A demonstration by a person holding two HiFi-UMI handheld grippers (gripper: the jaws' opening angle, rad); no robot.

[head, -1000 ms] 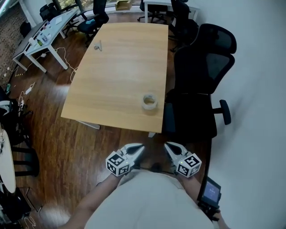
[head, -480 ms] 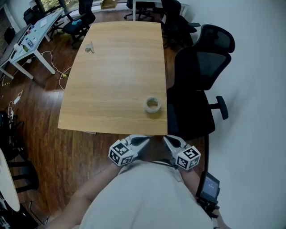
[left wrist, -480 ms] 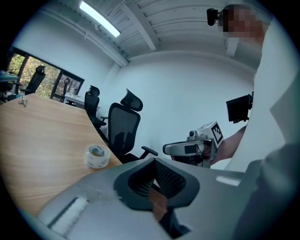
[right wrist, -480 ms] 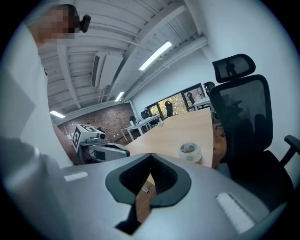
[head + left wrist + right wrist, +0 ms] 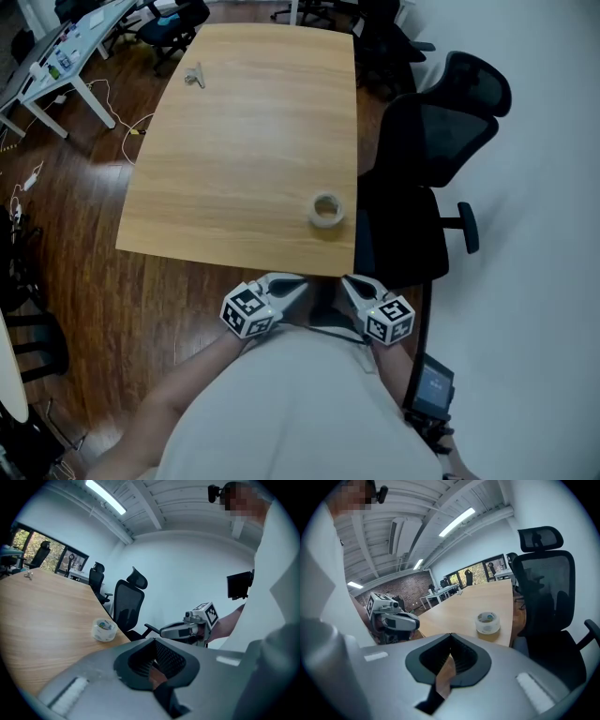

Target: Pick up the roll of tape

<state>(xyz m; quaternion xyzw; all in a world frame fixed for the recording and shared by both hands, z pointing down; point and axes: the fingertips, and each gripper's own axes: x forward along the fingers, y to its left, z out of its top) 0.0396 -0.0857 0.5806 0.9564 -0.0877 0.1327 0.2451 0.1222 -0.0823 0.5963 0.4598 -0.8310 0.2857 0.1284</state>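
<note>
The roll of clear tape (image 5: 326, 210) lies flat on the wooden table (image 5: 234, 169), near its front right corner. Both grippers hover off the table, just short of its near edge, close to my body. The left gripper (image 5: 298, 284) is shut with nothing in it, and so is the right gripper (image 5: 347, 284). In the left gripper view the tape (image 5: 104, 630) sits ahead to the left, with the right gripper (image 5: 164, 631) beside it. In the right gripper view the tape (image 5: 488, 622) lies ahead, slightly right, beyond the table edge.
A black office chair (image 5: 441, 141) stands against the table's right side, close to the tape. A small metal object (image 5: 195, 77) lies at the table's far left. A white desk (image 5: 56, 66) and more chairs stand beyond. Dark wooden floor surrounds the table.
Both grippers have come forward toward the table's near edge, and the tape now lies closer ahead of them. Their jaws stayed shut.
</note>
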